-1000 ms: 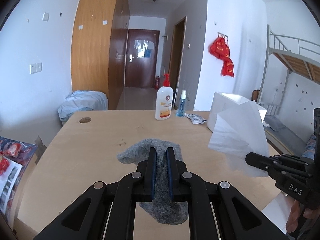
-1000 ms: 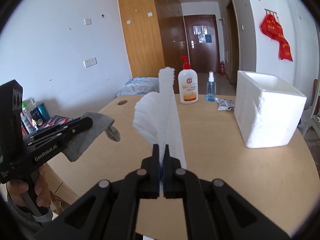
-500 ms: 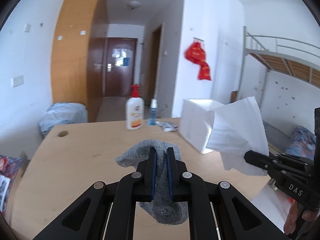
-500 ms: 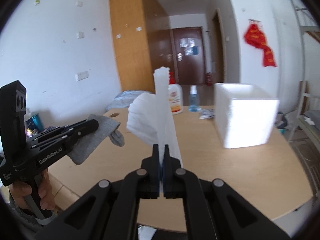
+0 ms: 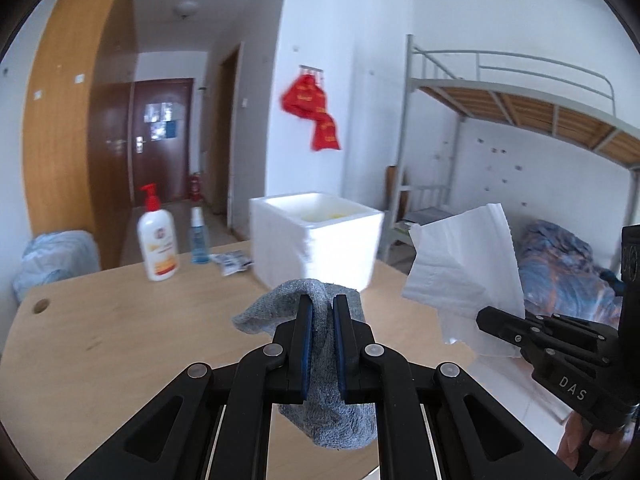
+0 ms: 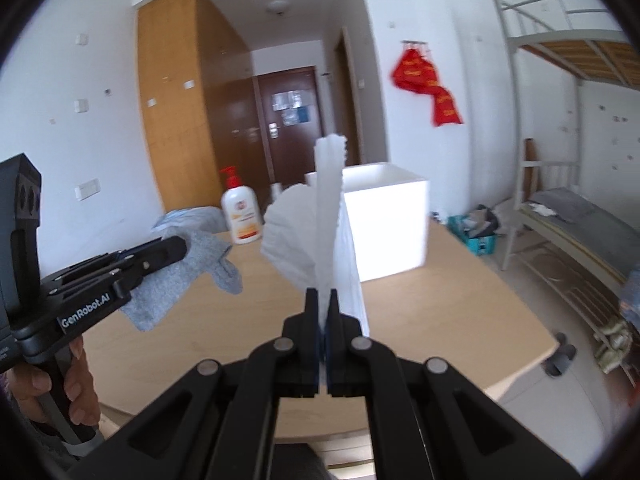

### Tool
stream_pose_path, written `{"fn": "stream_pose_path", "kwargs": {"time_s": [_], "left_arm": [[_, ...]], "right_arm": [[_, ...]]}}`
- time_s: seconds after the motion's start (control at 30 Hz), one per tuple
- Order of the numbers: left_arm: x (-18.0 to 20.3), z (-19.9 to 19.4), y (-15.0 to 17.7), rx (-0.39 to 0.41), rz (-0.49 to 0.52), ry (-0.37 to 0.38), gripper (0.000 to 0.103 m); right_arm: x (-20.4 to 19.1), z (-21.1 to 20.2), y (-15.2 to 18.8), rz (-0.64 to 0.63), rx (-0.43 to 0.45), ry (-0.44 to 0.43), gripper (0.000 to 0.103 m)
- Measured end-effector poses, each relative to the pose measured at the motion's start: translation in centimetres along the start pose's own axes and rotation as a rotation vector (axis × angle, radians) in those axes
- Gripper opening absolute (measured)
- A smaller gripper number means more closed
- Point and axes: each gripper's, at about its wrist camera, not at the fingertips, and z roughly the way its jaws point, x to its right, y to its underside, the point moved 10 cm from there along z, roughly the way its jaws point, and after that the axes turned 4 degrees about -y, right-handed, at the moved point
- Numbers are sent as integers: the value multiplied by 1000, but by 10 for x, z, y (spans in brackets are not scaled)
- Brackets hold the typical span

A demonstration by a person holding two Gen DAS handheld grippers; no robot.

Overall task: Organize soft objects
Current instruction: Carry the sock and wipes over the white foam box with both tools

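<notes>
left wrist view: the left tool (image 5: 323, 312) is clamped shut on a grey sock (image 5: 328, 420), which drapes over and below the pads and hangs clear of the table (image 5: 120, 344). the right tool (image 6: 323, 308) is pinched fully closed on a white tissue (image 6: 320, 232), which stands up from the pads as a thin vertical sheet. both soft items are therefore held in the air, not resting on any surface. the relation that governs the next move is the position of the white foam box (image 5: 320, 240): it stands open-topped on the far part of the table, directly ahead of the left tool and only slightly right of its pointing line. in the right wrist view the same box (image 6: 392, 224) lies just behind and slightly right of the tissue. judged from both views, the two tools are side by side at similar range, with neither clearly nearer. each must travel forward and rise over the rim before release. a pump bottle (image 5: 157, 240) and a small spray bottle (image 5: 199, 238) stand left of the box, outside that path.
</notes>
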Motion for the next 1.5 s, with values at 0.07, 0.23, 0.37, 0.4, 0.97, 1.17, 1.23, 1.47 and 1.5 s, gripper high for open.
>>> {"fn": "stream_pose_path", "kwargs": {"time_s": [0.07,0.23,0.37,0.4,0.97,1.17,1.23,1.47,1.5], "left_arm": [[11,4,-2,0,10,23,10],[22,11,-5,-4,25,55,10],[24,16,-8,-7,24,55,10],[23,18,-9,-8,23,50,10],[15,40,-47,22,6,45,10],[10,56,-69,31,-2,40,10],[8,60,-75,34,-2,31,10],[-5,75,-91,36,-18,16,10],[-6,77,-93,39,-19,14,10]], "right_arm": [[9,-4,1,11,4,24,3],[20,-8,4,31,9,54,3],[23,-6,3,39,9,55,3],[24,-5,2,39,9,55,3],[34,15,-34,2,25,69,3],[36,32,-54,-19,29,62,3],[38,39,-60,-23,28,57,3],[40,58,-77,-37,30,39,3],[41,60,-80,-41,31,39,3]]}}
